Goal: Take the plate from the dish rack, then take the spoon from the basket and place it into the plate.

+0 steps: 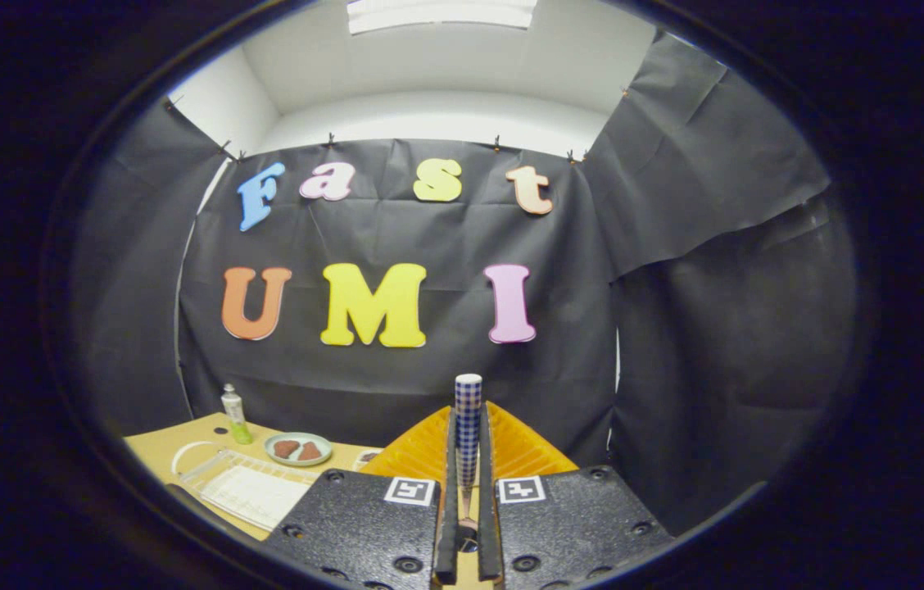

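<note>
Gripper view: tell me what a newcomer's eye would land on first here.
First, the checked spoon handle, standing upright, pinched between the two fingers of the gripper, with the orange basket right behind it. Next, off to the left on the wooden table, a small plate with two brown pieces on it, a clear dish rack nearer the fingers, and a little bottle beyond.

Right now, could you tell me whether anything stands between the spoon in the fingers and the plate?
Nothing visible does. The fingers are shut on the upright spoon above the orange basket; the plate sits to its left on the table, beyond the dish rack. Two brown pieces lie in the plate.
</note>
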Demonstrator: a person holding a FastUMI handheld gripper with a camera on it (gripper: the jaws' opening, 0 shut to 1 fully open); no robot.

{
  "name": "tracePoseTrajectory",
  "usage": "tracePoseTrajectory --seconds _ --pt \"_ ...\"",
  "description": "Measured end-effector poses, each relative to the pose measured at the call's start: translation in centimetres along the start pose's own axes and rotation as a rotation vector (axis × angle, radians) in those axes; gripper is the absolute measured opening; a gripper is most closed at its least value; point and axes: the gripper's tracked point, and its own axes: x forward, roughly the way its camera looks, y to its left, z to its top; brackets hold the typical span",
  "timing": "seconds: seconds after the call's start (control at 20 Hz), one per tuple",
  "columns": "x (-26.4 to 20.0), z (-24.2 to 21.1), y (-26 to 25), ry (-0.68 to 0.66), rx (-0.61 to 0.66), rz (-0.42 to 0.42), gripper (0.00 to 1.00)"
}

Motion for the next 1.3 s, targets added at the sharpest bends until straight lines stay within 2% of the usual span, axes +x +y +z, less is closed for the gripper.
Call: tracePoseTrajectory --seconds 0.15,0.25,0.35,0.5,0.75,1.0,1.2,1.3 --pt "-2.6 -1.1 4.2 0.007 0.03 0.055 0.15" --pt "-4.5 -2.4 7.6 0.02 0.03 0.124 0.15" --pt "-6.4 -4.7 10.8 0.04 0.042 0.182 0.15" --pt "-8.8 -8.8 14.3 0.061 0.092 0.226 0.15" --pt "-9.6 -15.1 16.3 0.075 0.097 0.193 0.16" --pt "-9.8 -17.8 16.5 0.072 0.068 0.192 0.16" --pt "-9.9 -19.4 15.1 0.066 0.025 0.151 0.17" --pt "-10.1 -20.7 15.0 0.099 0.002 0.159 0.17"
